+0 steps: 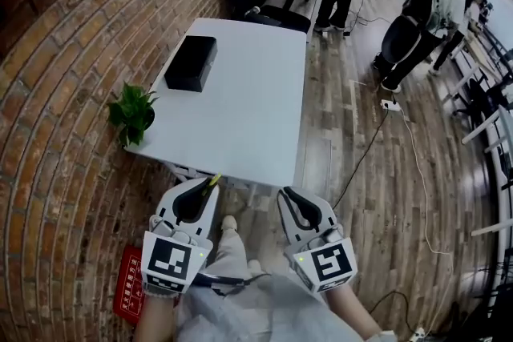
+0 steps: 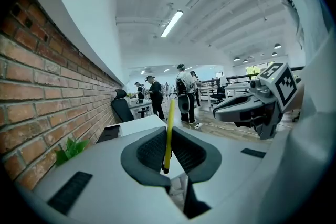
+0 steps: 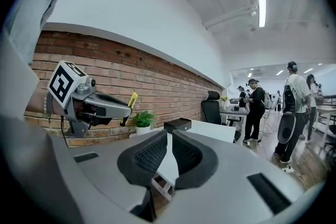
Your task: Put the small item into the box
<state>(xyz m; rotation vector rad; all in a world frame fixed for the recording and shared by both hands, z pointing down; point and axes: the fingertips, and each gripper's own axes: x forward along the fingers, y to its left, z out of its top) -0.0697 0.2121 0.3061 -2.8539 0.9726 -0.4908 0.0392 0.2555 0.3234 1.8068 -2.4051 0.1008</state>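
Note:
A thin yellow stick-like item (image 2: pixel 168 131) stands upright between the jaws of my left gripper (image 2: pixel 167 139), which is shut on it. In the head view its yellow tip (image 1: pixel 214 180) pokes out of the left gripper (image 1: pixel 208 187), just short of the near edge of the white table (image 1: pixel 248 108). A black box (image 1: pixel 191 62) lies on the table's far left part, well ahead of both grippers. My right gripper (image 1: pixel 288 194) hovers beside the left one, shut with nothing in it. The right gripper view shows the box (image 3: pixel 177 124) beyond the right gripper (image 3: pixel 169 139).
A potted green plant (image 1: pixel 132 114) sits at the table's near left corner against the brick wall (image 1: pixel 64 92). Black office chairs (image 1: pixel 276 12) stand beyond the table's far end. Several people (image 1: pixel 425 16) stand on the wooden floor at the right, where a cable (image 1: pixel 413 156) runs.

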